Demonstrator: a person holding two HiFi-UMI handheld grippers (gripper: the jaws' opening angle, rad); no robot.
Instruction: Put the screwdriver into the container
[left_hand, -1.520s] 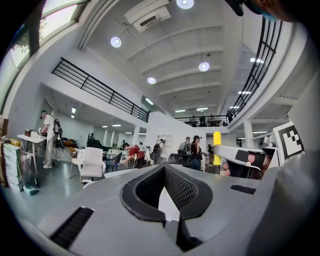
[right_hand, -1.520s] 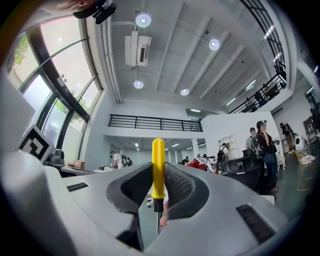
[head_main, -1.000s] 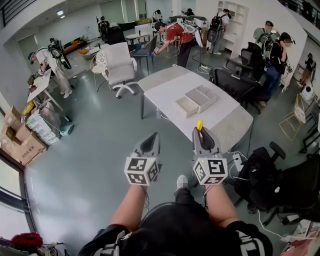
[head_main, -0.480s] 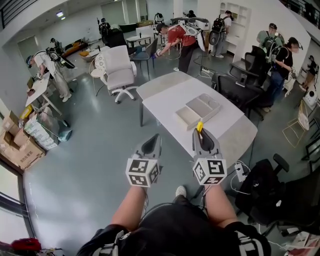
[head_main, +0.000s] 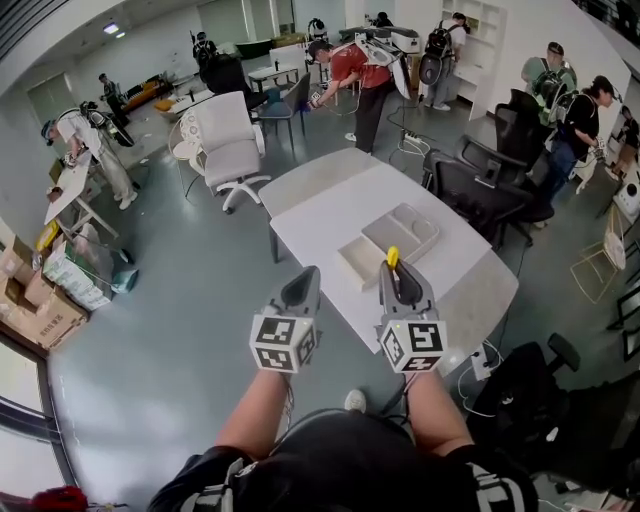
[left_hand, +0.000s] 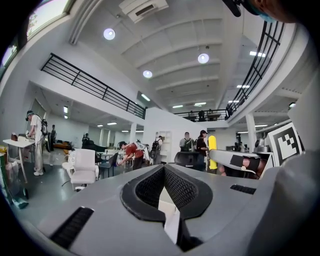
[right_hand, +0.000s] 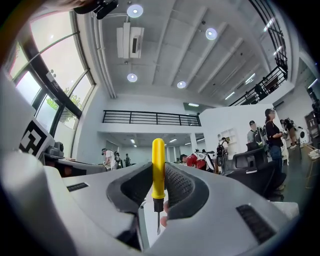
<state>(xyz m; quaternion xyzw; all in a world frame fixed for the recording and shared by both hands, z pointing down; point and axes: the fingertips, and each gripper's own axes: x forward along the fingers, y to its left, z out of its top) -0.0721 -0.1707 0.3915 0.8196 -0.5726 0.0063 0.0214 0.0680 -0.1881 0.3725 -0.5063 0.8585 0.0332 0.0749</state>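
White table (head_main: 330, 190) — right gripper (right_hand: 159, 175) tight on screwdriver (right_hand: 158, 155)

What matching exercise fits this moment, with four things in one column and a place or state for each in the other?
Things:
1. screwdriver
2. left gripper
3. container
4. white office chair

Places or states:
A. lies on the white table
B. stands on the floor, beyond the table
C. jaws shut, nothing between them
D. clamped in the jaws of the right gripper, yellow handle sticking out

Pairs: 1-D, 2-C, 3-A, 4-B.
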